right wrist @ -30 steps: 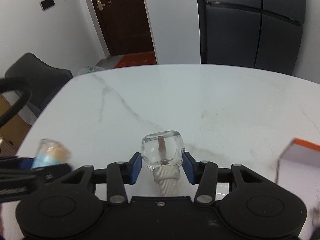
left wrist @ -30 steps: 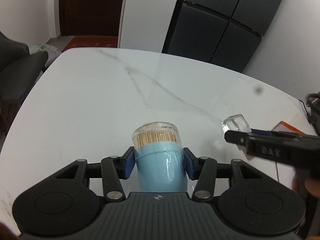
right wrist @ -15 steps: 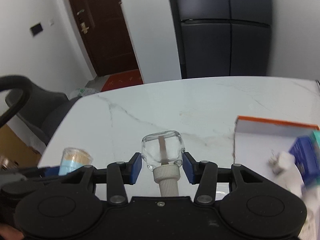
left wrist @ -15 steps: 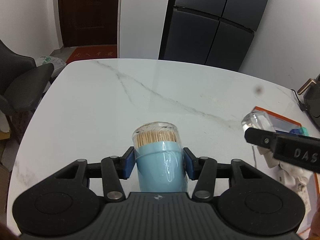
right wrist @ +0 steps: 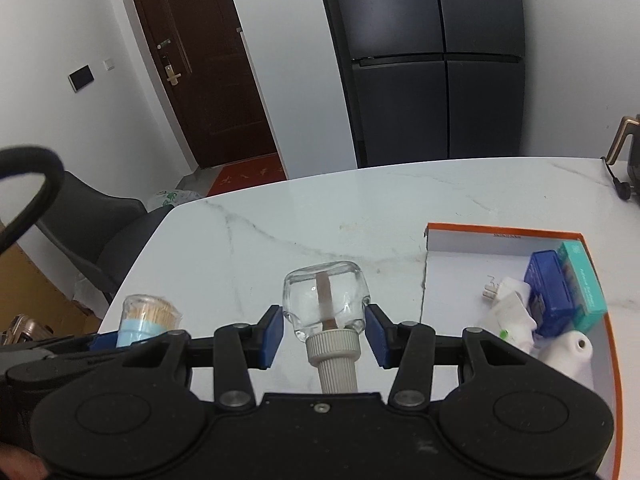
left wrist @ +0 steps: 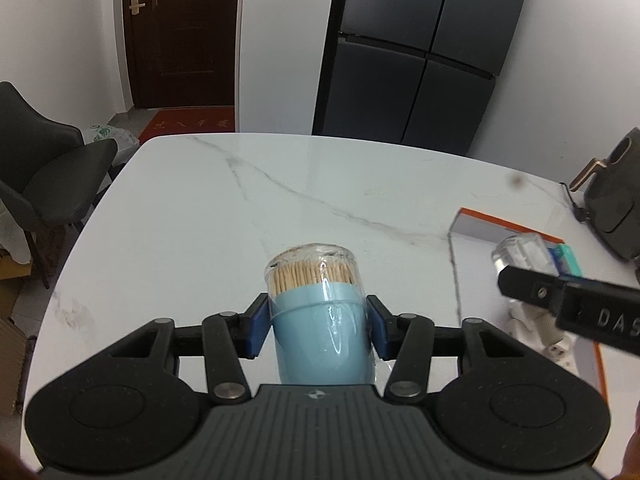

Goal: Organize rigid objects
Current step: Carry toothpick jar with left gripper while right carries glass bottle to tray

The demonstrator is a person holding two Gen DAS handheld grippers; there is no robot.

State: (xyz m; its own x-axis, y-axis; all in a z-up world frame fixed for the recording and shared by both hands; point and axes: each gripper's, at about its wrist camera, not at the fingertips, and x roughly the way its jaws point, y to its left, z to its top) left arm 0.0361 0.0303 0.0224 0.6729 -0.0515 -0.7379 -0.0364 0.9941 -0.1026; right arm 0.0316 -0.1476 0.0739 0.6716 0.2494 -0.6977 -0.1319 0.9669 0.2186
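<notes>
The left gripper (left wrist: 318,322) is black plastic with a ribbed grey top plate bearing a small emblem. Two round discs sit at its outer corners, and silver screws pin the angled linkage bars. Its fingers (left wrist: 256,328) end in blue pads. The right gripper (right wrist: 324,332) has the same build, with a smooth black body, silver screws and blue-padded fingers (right wrist: 270,336). Seen from the left wrist view, its side carries white letters "DAS". A black cable loop (right wrist: 24,176) curves at the right view's left edge. Skin shows faintly at the frame corners.
</notes>
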